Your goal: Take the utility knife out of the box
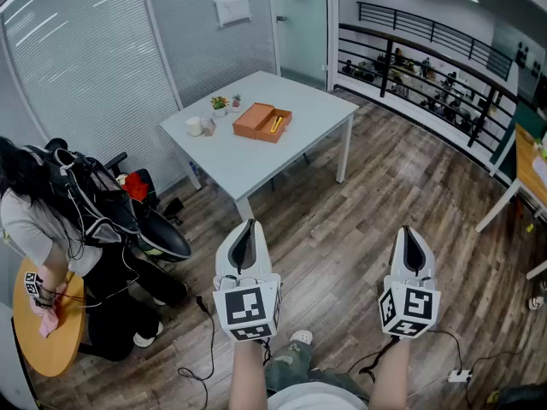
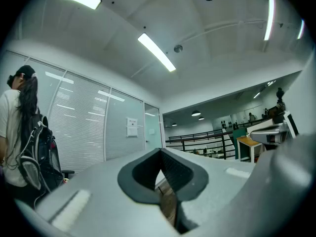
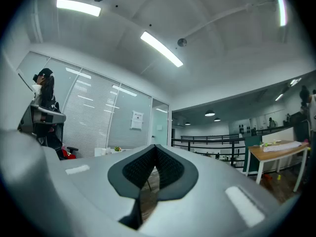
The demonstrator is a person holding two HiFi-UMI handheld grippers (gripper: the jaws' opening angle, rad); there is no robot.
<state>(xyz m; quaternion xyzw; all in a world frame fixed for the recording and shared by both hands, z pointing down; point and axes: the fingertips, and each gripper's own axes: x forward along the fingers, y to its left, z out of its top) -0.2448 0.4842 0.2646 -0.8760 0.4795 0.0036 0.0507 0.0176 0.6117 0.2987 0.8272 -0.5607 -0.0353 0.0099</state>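
Left gripper (image 1: 246, 225) and right gripper (image 1: 413, 231) hang closed, empty, as the box (image 1: 255, 118) holding the knife (image 1: 276, 124) sits well off at 12 o'clock.

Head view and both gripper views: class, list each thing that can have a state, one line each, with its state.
Orange rectangular box: open, resting on the white table.
Yellow utility knife: lying inside the box, not gripped.
Left gripper: shut, empty, well short of the table.
Right gripper: shut, empty, well short of the table.
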